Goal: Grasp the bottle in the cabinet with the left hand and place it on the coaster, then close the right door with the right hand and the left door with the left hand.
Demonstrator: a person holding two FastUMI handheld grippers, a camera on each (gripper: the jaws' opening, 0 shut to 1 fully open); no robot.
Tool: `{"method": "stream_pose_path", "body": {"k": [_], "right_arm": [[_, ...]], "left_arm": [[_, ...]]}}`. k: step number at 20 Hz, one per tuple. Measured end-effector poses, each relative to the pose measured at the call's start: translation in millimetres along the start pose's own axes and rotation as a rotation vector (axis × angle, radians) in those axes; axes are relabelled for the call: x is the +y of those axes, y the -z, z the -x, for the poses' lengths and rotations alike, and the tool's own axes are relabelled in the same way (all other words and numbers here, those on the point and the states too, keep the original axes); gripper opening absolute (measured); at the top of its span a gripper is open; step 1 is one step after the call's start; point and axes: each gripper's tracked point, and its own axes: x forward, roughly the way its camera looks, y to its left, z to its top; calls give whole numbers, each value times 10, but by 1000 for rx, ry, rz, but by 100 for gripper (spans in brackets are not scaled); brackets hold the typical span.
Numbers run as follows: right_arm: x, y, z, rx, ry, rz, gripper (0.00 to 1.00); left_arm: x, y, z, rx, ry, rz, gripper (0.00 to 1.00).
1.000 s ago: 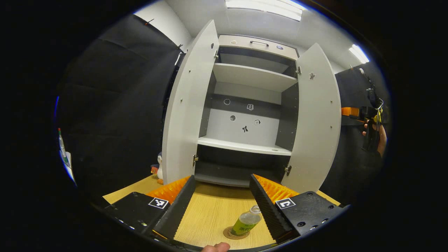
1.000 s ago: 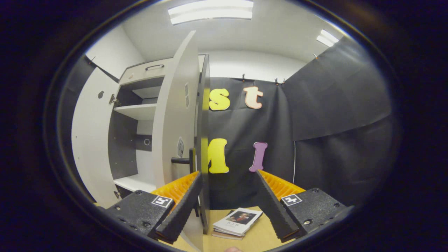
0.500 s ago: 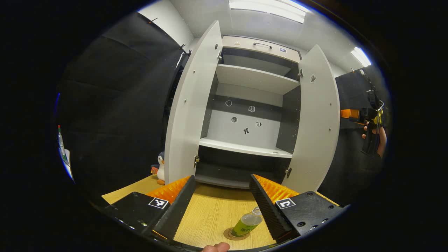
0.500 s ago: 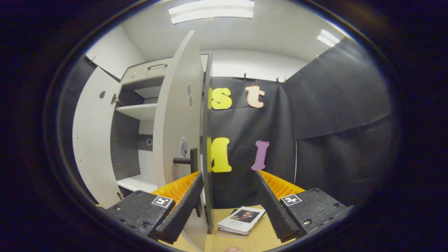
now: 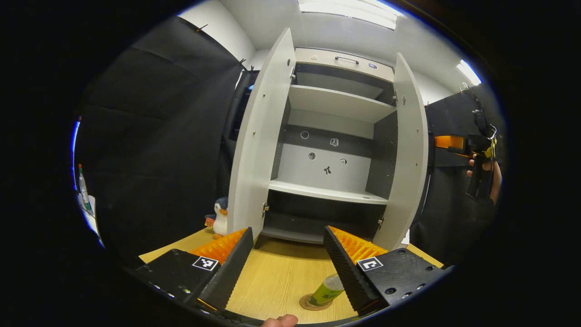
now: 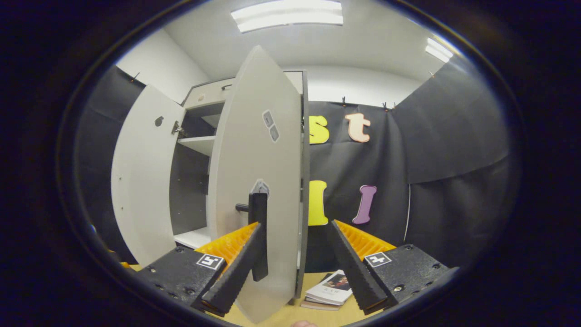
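In the left gripper view the green bottle [image 5: 327,291] stands on the round coaster [image 5: 314,303] on the wooden table, partly hidden behind my right-hand finger. My left gripper [image 5: 287,265] is open above the table, apart from the bottle. The cabinet [image 5: 329,150] stands ahead with the left door [image 5: 256,141] wide open and the right door [image 5: 411,150] partly swung in. In the right gripper view my right gripper [image 6: 292,261] is open just in front of the right door [image 6: 258,181], its left finger by the black handle [image 6: 258,236]. The right gripper [image 5: 472,150] also appears at far right, held by a hand.
A penguin toy [image 5: 221,217] sits on the table left of the cabinet. A stack of booklets [image 6: 329,290] lies on the table behind the right door. The wooden table [image 5: 277,277] spreads out in front of the cabinet.
The right door has swung further toward the cabinet, showing more of its outer face and handle in the right gripper view. The left gripper has shifted slightly left; the bottle stays on the coaster.
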Motion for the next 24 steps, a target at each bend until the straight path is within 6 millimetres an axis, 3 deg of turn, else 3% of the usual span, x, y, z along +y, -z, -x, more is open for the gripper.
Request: {"method": "stream_pose_path", "body": {"k": [8, 10, 12, 15, 16, 18, 19, 20, 21, 24], "right_arm": [[452, 121, -404, 32, -98, -94, 98], [485, 116, -424, 32, -107, -97, 93], [479, 87, -390, 17, -102, -78, 98], [466, 106, -261, 17, -96, -35, 93], [467, 119, -195, 19, -97, -25, 98], [455, 154, -42, 17, -92, -15, 98], [448, 188, 54, 17, -86, -16, 98], [441, 233, 151, 17, -81, -20, 93], [442, 286, 247, 20, -77, -24, 98], [397, 475, 536, 39, -53, -34, 98]], "left_arm": [[176, -52, 36, -18, -45, -11, 95], [197, -53, 55, -19, -52, -13, 100], [216, -68, 77, -23, -60, -18, 95], [189, -96, 97, -23, -55, -16, 95], [175, -97, 93, -21, -50, -15, 95], [144, -111, 84, -21, -39, -19, 95], [117, -115, 80, -22, -32, -23, 100], [85, -138, 73, -23, -25, -27, 95], [58, -138, 58, -24, -17, -31, 95], [-55, -196, 48, -27, 8, -40, 95]]}}
